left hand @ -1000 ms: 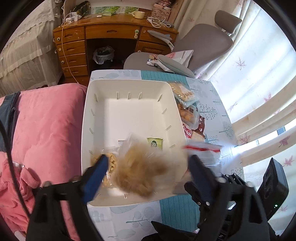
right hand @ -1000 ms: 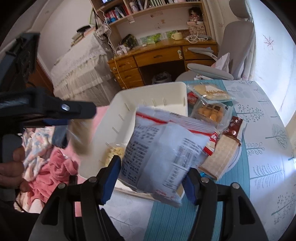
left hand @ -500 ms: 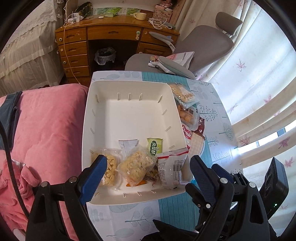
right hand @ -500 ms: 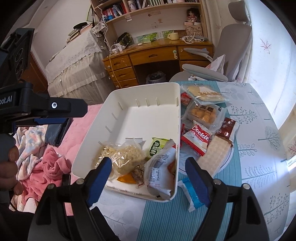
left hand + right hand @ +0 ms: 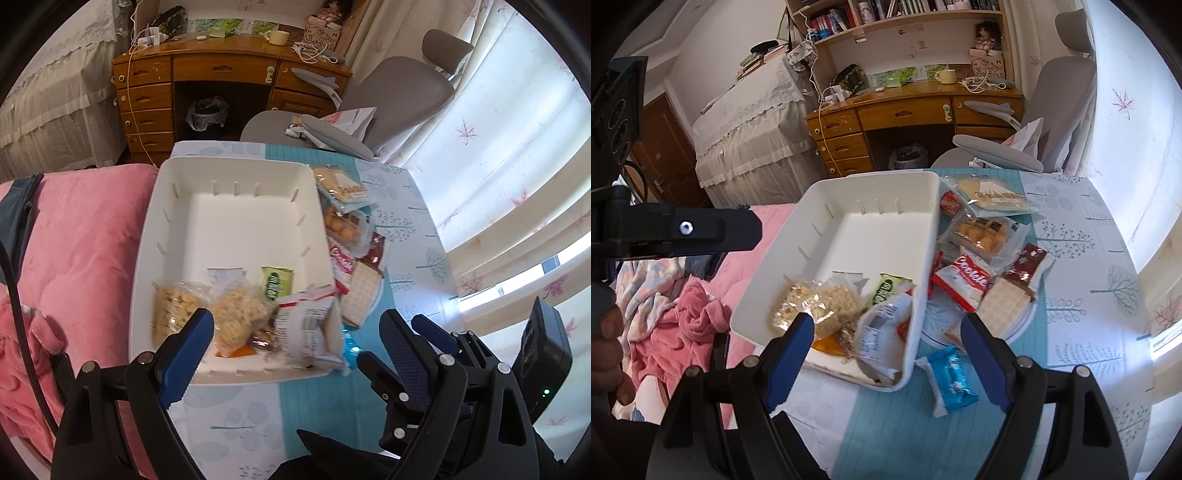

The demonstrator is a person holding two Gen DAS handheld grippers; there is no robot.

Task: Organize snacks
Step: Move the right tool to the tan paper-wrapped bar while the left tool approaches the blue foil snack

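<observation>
A white bin stands on the table. Its near end holds clear bags of yellow snacks, a green packet and a white printed bag leaning on the near right wall. Right of the bin lie a red Cookie pack, a wafer pack, biscuit packs and a blue packet. My left gripper and right gripper are both open and empty, above the bin's near end.
A pink quilt lies left of the table. A grey office chair and wooden desk stand beyond the table's far edge. A curtained window is at the right. The other gripper's body shows at left.
Both grippers let go of their bags: the yellow snack bag and the white printed bag now lie in the bin. Both grippers have drawn back slightly and stand open.
</observation>
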